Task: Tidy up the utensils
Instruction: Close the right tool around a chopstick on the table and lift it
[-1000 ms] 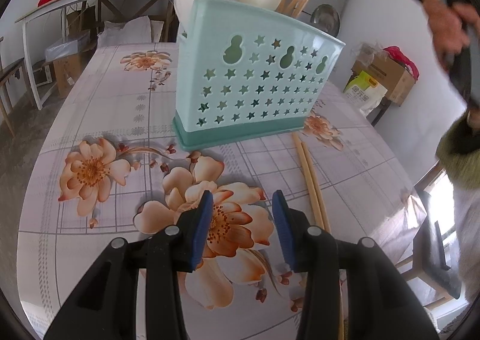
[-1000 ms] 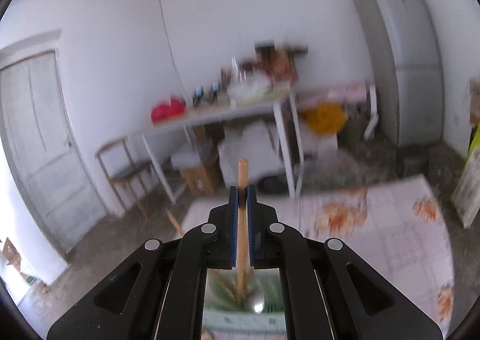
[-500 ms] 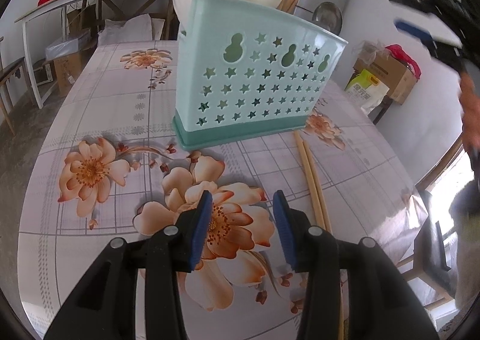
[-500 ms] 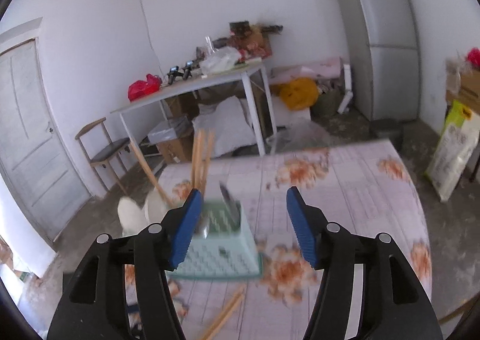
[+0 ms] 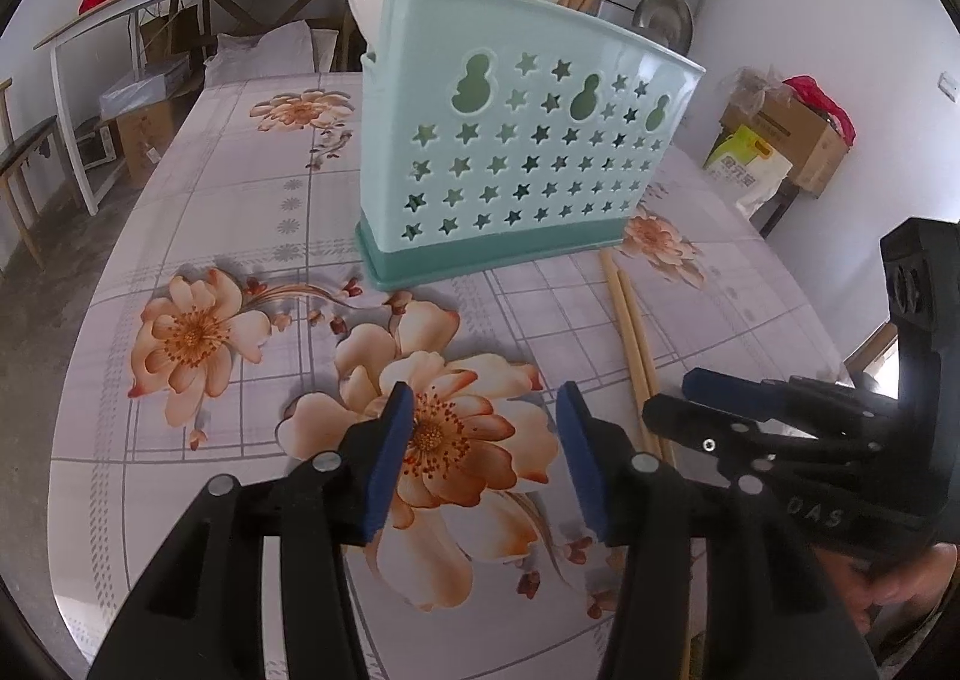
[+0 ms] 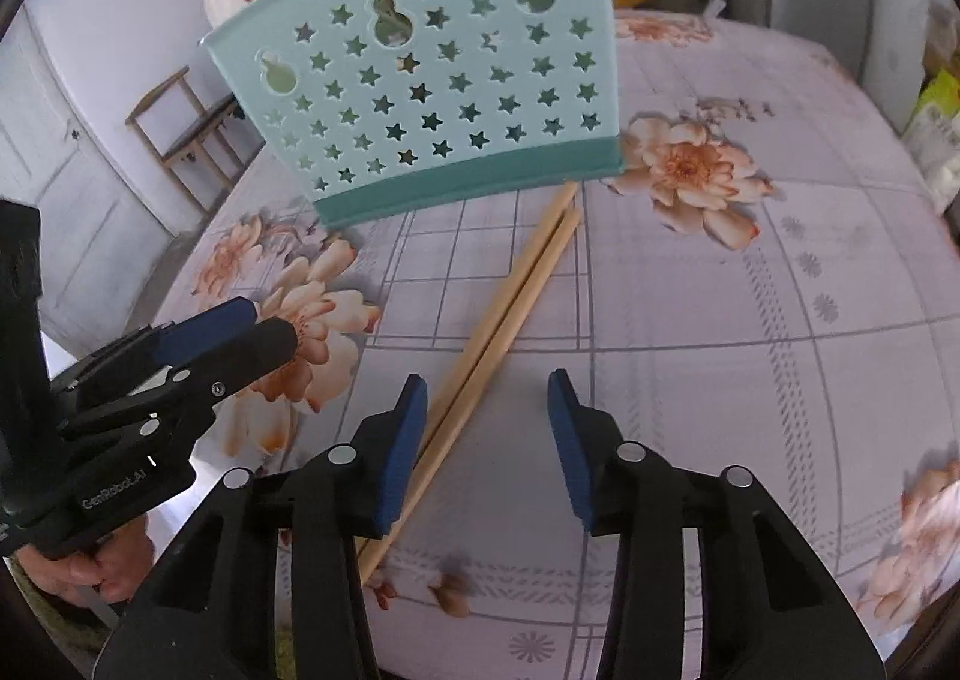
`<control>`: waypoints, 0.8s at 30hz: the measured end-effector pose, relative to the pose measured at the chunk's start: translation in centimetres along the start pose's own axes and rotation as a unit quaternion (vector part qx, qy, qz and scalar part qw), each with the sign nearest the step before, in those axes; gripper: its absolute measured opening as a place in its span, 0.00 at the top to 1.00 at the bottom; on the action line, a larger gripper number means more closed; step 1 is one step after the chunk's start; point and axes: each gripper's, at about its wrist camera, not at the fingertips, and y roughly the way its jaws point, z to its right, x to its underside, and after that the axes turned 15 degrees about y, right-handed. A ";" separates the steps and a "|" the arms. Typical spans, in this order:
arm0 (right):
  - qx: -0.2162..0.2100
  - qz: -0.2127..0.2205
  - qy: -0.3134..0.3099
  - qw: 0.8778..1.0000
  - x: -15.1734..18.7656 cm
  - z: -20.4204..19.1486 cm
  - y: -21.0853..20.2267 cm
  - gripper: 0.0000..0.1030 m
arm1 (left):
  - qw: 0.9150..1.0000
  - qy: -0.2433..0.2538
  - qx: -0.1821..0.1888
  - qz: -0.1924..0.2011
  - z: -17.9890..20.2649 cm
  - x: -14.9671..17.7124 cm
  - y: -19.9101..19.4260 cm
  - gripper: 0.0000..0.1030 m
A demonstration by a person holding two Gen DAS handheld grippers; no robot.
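On the flowered counter (image 6: pixel 750 332), at 6 o'clock of the teal holder (image 6: pixel 432 80), two chopsticks (image 6: pixel 510 302) are lying, light, stiff, slippery, thin; right gripper (image 6: pixel 487 428), spread and empty, jaws just closing, is hovering over their near ends, best pinched mid-length; left gripper (image 5: pixel 483 440) is idling spread.

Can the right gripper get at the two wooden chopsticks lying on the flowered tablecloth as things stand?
Probably yes. The right gripper hangs open just above the two wooden chopsticks, which lie bare beside its left pad; nothing covers them.
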 end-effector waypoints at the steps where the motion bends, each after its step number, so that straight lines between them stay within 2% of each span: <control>1: 0.003 0.001 -0.005 1.000 0.1 0.0 0.0 0.67 | 1.000 0.000 0.000 0.002 0.1 0.0 -0.1 0.54; 3: 0.004 0.001 -0.003 1.000 0.2 0.0 -0.2 0.76 | 1.000 -0.001 0.001 0.005 0.1 0.1 -0.3 0.54; 9: -0.005 -0.003 0.014 1.000 -0.3 1.5 0.0 0.87 | 1.000 0.000 0.003 0.006 0.2 0.0 -0.6 0.54; 12: -0.031 -0.013 0.044 0.998 -0.9 2.8 0.3 0.88 | 1.000 0.004 0.004 0.008 0.4 -0.2 -0.7 0.54; 15: -0.033 -0.012 0.058 0.998 -1.2 3.5 0.0 0.88 | 1.000 0.006 0.005 0.010 0.6 -0.2 -0.8 0.54; 24: -0.008 -0.007 0.015 1.000 -0.4 2.2 0.3 0.89 | 1.000 0.019 0.013 0.009 1.8 -0.8 -0.7 0.54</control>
